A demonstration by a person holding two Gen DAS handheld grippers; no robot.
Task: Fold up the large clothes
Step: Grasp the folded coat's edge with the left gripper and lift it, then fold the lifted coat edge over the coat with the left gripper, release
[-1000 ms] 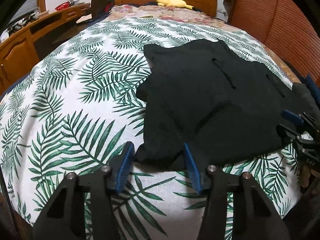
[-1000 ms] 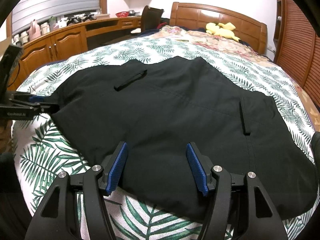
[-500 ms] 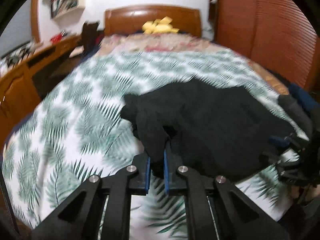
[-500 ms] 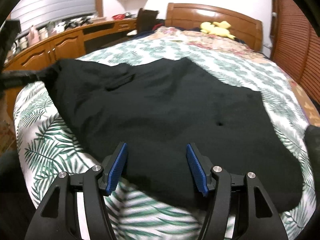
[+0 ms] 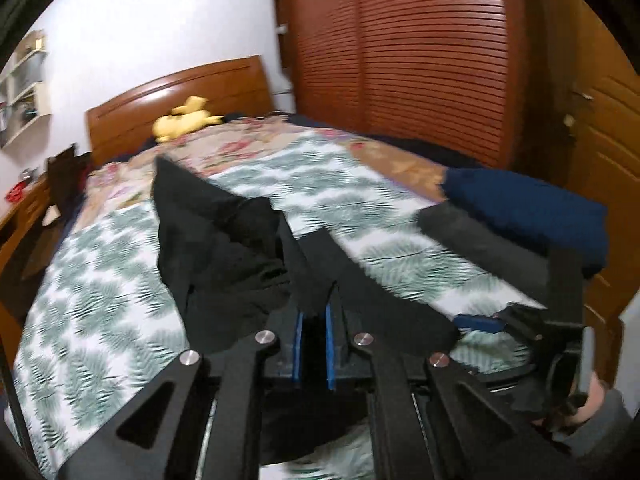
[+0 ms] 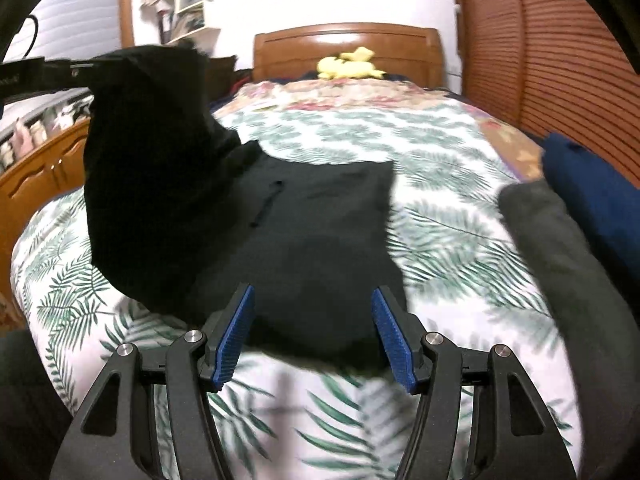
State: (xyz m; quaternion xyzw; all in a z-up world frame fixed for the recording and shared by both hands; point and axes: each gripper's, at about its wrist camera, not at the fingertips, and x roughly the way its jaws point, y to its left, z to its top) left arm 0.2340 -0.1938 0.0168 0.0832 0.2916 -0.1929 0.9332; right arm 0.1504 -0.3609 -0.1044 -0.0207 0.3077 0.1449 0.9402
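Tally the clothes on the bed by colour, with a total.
Black garment, one edge lifted by the left gripper: 1
Grey folded garment: 1
Navy folded garment: 1
Total: 3

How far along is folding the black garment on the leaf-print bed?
Done: dark grey and navy folded clothes sit stacked aside. In hand: left gripper pinches the black garment's edge, lifted; right gripper open over its near hem. Left: every fold.
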